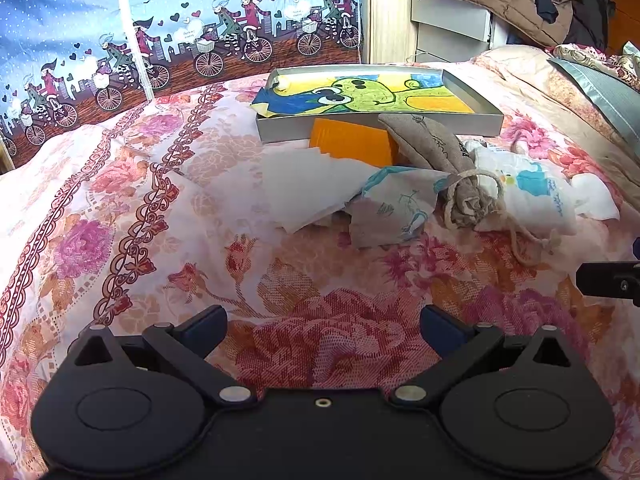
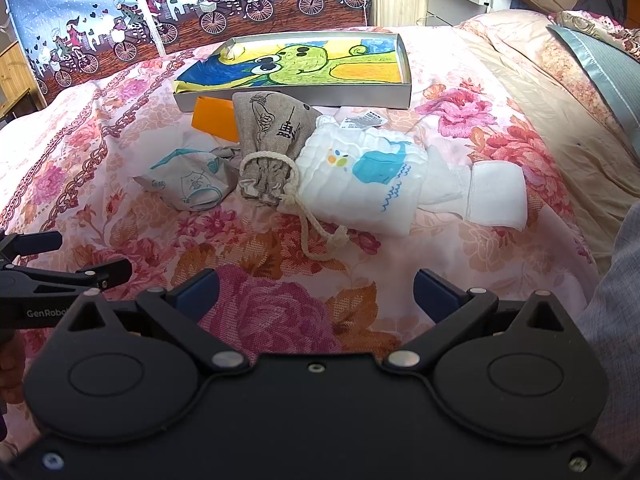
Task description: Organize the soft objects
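Hovering over the bed [image 2: 120, 216] with both my left gripper [image 1: 322, 330] and right gripper [image 2: 316, 294] spread wide and empty, I judge no cloth is taken yet, so next I should reach the pouch [image 2: 266, 152] lying before the tray [image 2: 304, 98].

On the bed [image 2: 460, 264] a tray [image 2: 296, 98] lies at the back, a drawing [image 2: 304, 64] inside it. Just before the tray sits a block [image 2: 212, 118], with a pouch [image 2: 268, 140] to its right, leaning over it. Left of the pouch lies a packet [image 2: 192, 186]; right of it (touching) a cloth [image 2: 360, 180], then a towel [image 2: 496, 196] further right.
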The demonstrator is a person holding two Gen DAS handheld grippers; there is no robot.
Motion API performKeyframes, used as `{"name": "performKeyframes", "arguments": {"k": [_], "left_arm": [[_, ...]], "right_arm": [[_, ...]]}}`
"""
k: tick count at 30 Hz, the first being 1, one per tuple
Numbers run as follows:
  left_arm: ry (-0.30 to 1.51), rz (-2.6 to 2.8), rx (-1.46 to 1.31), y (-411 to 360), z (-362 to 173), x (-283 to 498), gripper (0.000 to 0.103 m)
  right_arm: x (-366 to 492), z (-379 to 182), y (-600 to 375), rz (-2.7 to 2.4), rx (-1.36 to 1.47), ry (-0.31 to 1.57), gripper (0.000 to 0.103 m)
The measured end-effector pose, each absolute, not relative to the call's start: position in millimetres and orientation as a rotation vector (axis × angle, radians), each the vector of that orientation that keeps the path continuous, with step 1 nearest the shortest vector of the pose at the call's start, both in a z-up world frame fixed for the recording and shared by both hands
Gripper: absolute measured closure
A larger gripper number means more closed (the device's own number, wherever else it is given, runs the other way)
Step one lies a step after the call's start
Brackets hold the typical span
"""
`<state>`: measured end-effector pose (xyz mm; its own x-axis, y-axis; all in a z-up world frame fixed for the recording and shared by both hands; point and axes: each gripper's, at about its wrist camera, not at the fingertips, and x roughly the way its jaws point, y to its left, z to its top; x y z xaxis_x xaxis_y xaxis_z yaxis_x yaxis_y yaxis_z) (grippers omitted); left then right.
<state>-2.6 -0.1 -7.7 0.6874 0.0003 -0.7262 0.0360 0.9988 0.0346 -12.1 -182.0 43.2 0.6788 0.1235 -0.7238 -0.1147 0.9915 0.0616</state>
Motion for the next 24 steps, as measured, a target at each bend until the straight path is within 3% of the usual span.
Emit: {"name": "performKeyframes", "arguments": {"k": [24], "left_arm": [[0.817, -0.019, 0.052, 0.6, -10.1, -2.7, 0.001]], "right_arm": [[-9.8, 40.6, -180.7, 0.131, 0.013, 0.820, 0.000]]}}
